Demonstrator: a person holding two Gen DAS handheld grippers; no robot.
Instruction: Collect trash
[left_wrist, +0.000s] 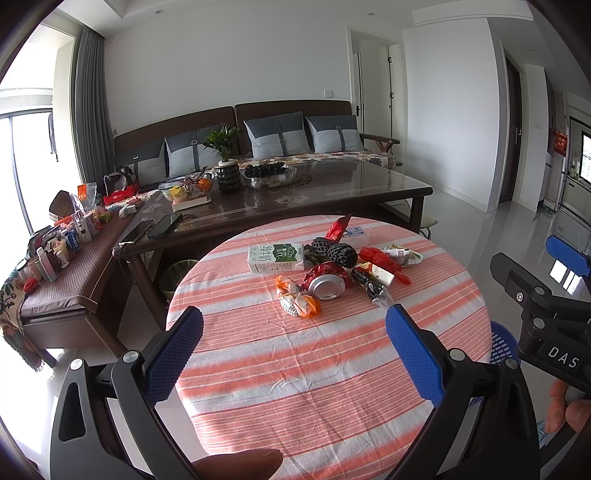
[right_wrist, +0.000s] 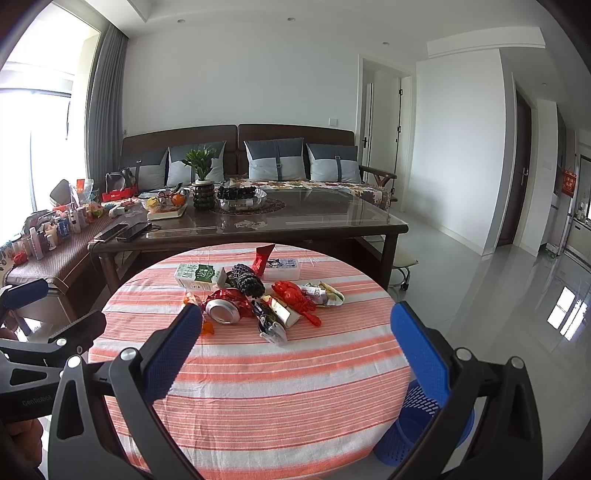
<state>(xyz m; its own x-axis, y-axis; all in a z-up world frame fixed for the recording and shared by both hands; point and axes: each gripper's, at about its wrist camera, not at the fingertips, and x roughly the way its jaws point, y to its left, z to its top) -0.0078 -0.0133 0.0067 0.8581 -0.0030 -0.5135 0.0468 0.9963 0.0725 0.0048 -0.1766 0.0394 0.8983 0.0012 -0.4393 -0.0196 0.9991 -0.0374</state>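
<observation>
Beside the table (right_wrist: 258, 387), blue basket (right_wrist: 410, 435), contents unseen, both grippers' fingers (left_wrist: 177, 354) spread, empty.

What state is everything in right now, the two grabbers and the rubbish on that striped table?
Left gripper: open, empty, short of the pile.
Right gripper: open, empty.
Milk carton: lying on its side.
Can: crushed, on its side, end facing the camera.
Red plastic bag: crumpled.
Orange wrapper: crumpled, nearest the left gripper.
Blue basket: on the floor beside the table; contents not visible.
</observation>
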